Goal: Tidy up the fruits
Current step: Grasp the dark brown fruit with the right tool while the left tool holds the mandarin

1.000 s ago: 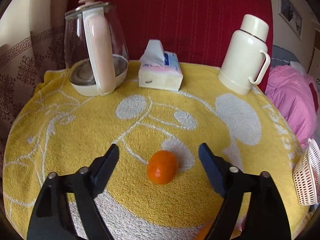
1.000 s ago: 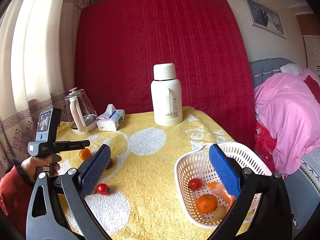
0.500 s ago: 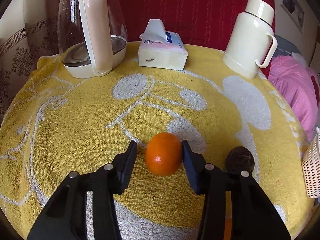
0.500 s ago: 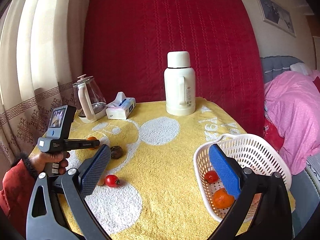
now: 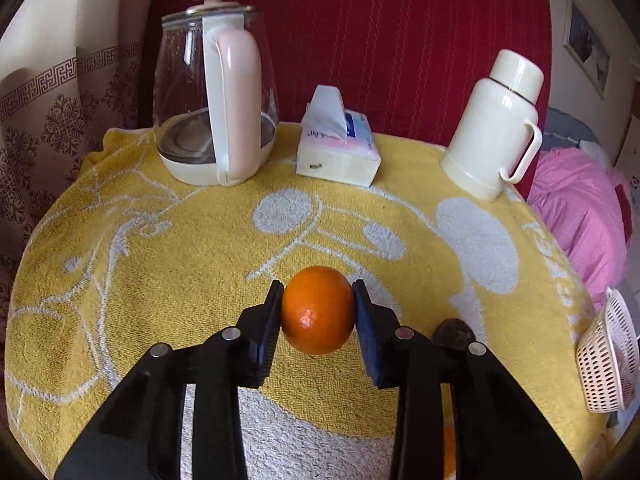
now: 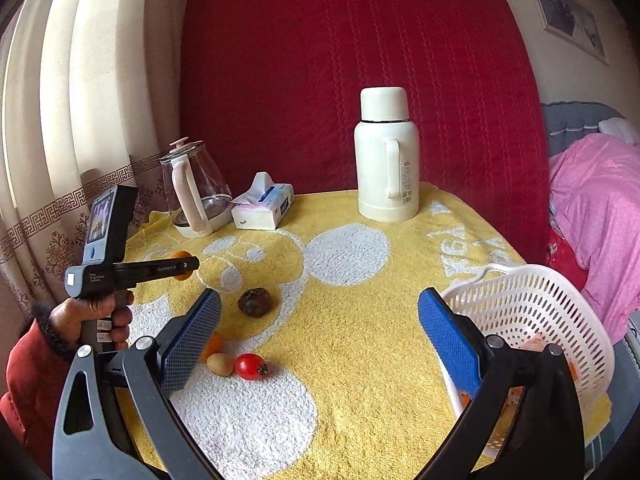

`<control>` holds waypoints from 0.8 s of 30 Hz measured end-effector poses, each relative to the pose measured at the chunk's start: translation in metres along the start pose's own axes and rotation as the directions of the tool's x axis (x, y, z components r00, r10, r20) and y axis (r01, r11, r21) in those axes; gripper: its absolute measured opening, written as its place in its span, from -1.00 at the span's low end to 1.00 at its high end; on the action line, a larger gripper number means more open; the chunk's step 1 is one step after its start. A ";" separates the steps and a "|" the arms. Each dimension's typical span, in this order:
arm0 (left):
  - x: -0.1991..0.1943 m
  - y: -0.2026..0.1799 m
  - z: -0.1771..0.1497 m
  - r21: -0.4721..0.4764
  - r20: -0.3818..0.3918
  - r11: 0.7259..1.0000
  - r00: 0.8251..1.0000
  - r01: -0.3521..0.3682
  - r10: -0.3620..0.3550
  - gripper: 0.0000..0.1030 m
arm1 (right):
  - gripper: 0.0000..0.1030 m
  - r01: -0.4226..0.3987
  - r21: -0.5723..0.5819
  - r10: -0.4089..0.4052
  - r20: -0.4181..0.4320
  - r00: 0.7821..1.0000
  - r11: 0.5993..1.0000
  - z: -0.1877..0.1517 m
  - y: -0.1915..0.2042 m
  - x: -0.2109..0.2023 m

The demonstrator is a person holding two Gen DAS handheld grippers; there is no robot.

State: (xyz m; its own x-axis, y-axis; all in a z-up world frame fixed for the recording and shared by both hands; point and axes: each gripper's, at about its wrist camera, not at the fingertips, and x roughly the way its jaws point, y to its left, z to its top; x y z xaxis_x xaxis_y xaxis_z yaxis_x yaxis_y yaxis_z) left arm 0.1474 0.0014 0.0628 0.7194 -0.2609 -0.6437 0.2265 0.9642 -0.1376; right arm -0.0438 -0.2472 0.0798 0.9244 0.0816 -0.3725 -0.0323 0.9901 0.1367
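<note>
Pinching round orange mandarin (image 5: 317, 310) in my left hand-held gripper (image 5: 318, 312); right hand-held gripper (image 6: 320, 344) spread. Smooth peel could slip en route to white plastic basket (image 6: 532, 312).

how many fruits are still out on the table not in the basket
5: orange in the left gripper; dark fruit, tomato, small yellow fruit, partly hidden orange one. More may be hidden.
</note>
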 end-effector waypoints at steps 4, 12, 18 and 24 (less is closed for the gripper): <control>-0.026 0.002 0.008 -0.015 0.067 1.000 0.998 -0.012 0.013 -0.32 | 0.94 -0.031 -0.005 0.031 -0.020 0.999 0.999 0.005 0.012 0.018; -0.070 0.004 0.017 -0.046 0.175 0.998 0.983 -0.043 0.050 -0.32 | 0.94 -0.102 -0.015 0.100 -0.089 0.991 0.995 0.013 0.041 0.066; -0.096 0.010 0.023 -0.073 0.242 0.996 0.968 -0.055 0.071 -0.32 | 0.57 -0.144 -0.014 0.137 -0.218 0.966 0.990 0.009 0.059 0.116; -0.110 0.013 0.024 -0.077 0.278 0.995 0.957 -0.057 0.076 -0.32 | 0.24 -0.142 -0.003 0.133 -0.325 0.936 0.990 0.002 0.066 0.161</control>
State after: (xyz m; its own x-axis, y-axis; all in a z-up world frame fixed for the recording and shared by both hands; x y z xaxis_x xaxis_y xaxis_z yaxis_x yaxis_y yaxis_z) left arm 0.0871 0.0414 0.1501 0.8889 -0.1893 -0.4171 0.1339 0.9782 -0.1586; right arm 0.1041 -0.1687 0.0306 0.7378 0.2453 -0.6288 -0.1643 0.9689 0.1852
